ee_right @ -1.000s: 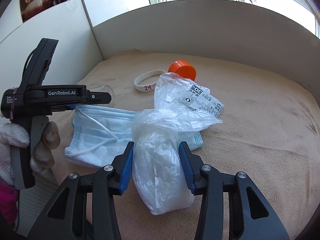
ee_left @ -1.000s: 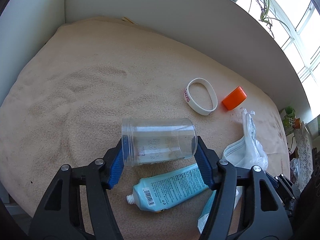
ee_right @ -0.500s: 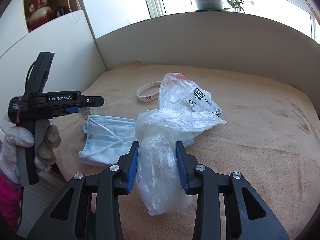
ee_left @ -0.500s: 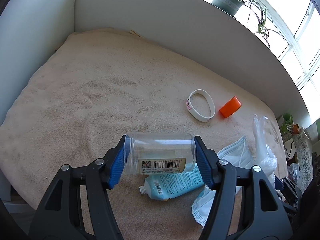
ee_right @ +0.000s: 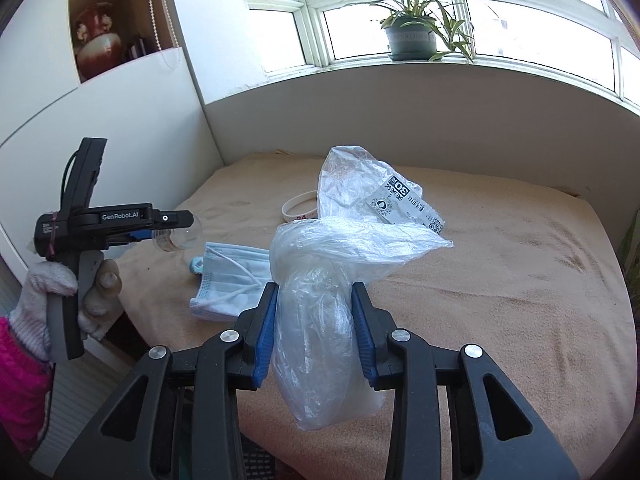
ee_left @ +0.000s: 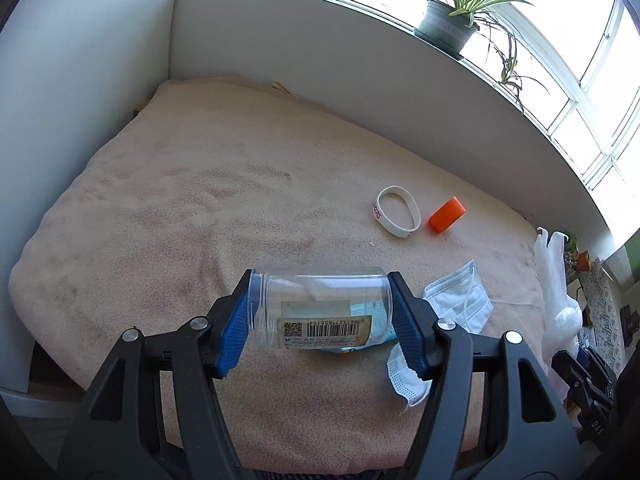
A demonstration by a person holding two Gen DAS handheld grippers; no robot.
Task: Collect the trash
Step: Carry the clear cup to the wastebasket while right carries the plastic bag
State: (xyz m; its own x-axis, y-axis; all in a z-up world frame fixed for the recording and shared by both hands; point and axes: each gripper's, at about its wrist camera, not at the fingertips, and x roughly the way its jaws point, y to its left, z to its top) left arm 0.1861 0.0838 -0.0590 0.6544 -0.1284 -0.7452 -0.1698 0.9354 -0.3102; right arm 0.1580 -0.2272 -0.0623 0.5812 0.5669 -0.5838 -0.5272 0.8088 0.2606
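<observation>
**Both grippers loaded above the beige blanket**

Sunlit windows and a potted spider plant (ee_right: 412,36) back a beige fleece blanket (ee_left: 208,200) spread over a low platform. Angled steeply downward, the left gripper (ee_left: 320,320) pinches a clear plastic jar with a barcode label (ee_left: 320,312) lying sideways between its blue pads, lifted clear of the blanket. From the right wrist view, a gloved hand (ee_right: 94,284) grips that tool's handle at 9 o'clock. Tilted down more gently, the right gripper (ee_right: 314,332) squeezes a crumpled clear plastic bag (ee_right: 320,320), which bulges above and below its pads. On the blanket, a pale blue face mask (ee_left: 460,304) lies at 4 o'clock from the jar; a white silicone wristband (ee_left: 396,210) and an orange cap (ee_left: 447,214) sit side by side at 1 o'clock
</observation>
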